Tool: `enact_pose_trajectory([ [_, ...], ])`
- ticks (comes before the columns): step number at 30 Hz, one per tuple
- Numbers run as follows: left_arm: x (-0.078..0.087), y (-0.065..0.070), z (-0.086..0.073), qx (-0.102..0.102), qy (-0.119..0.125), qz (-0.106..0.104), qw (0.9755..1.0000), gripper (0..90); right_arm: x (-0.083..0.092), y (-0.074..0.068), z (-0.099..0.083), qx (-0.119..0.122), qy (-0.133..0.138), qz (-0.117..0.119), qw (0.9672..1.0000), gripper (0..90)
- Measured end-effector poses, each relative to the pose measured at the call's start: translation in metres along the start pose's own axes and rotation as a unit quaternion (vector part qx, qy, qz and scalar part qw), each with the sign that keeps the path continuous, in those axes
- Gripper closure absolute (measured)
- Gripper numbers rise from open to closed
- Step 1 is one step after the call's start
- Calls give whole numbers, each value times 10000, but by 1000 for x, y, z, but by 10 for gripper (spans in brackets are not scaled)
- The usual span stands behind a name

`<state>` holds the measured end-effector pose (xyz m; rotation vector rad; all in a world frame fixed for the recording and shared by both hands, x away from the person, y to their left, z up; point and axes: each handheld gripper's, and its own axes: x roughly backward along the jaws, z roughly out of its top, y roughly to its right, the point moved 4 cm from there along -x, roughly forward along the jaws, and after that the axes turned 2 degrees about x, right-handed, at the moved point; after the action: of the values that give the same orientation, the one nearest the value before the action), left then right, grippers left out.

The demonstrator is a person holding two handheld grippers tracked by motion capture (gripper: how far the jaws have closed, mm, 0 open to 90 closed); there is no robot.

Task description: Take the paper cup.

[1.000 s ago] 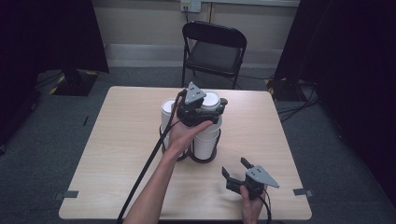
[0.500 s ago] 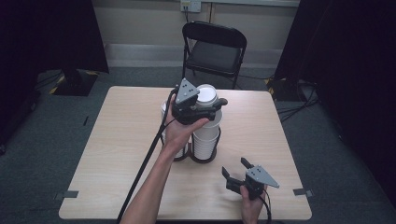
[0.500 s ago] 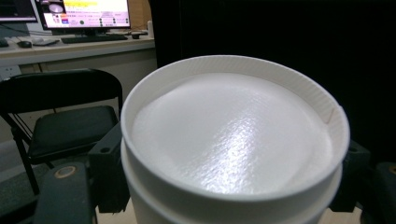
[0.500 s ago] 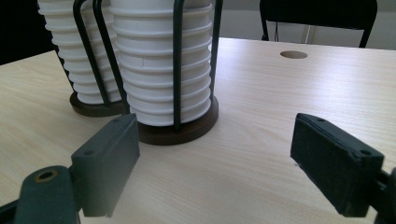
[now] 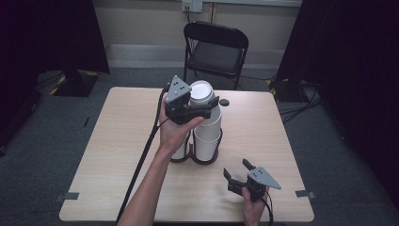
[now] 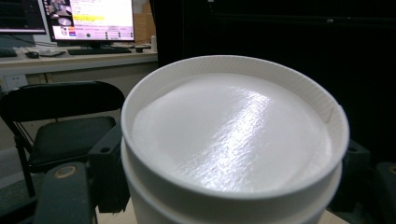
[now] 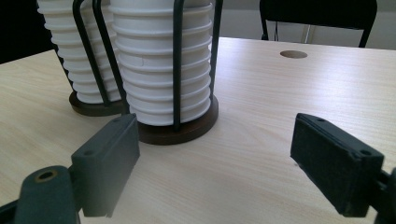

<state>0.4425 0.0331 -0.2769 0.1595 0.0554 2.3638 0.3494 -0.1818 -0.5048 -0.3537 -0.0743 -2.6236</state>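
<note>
Left gripper (image 5: 207, 107) is clamping the top paper cup (image 5: 201, 92), lifting it from the stack (image 5: 207, 136); next it needs clearing the holder rods.

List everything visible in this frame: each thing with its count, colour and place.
Cup stacks: two, white, upside down in holder, table centre.
Top cup: one, white, gripped above right-hand stack.
Cup holder: one, black wire, two dark round bases.
Table: one, light wood, small round hole near far edge.
Folding chair: one, black, behind table.
Left gripper: black, shut on top cup.
Right gripper: black, open, near table's front right.
</note>
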Motion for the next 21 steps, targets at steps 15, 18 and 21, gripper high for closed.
enact_pose_trajectory([
  [15,17,6,-1,-36,28,63,10000,220,0,0,0,6,12,14,10000,148],
  [18,23,7,1,-13,74,40,10000,220,0,0,0,9,6,12,10000,148],
  [21,29,9,2,-9,95,-111,9999,220,0,0,0,4,-3,17,10000,148],
])
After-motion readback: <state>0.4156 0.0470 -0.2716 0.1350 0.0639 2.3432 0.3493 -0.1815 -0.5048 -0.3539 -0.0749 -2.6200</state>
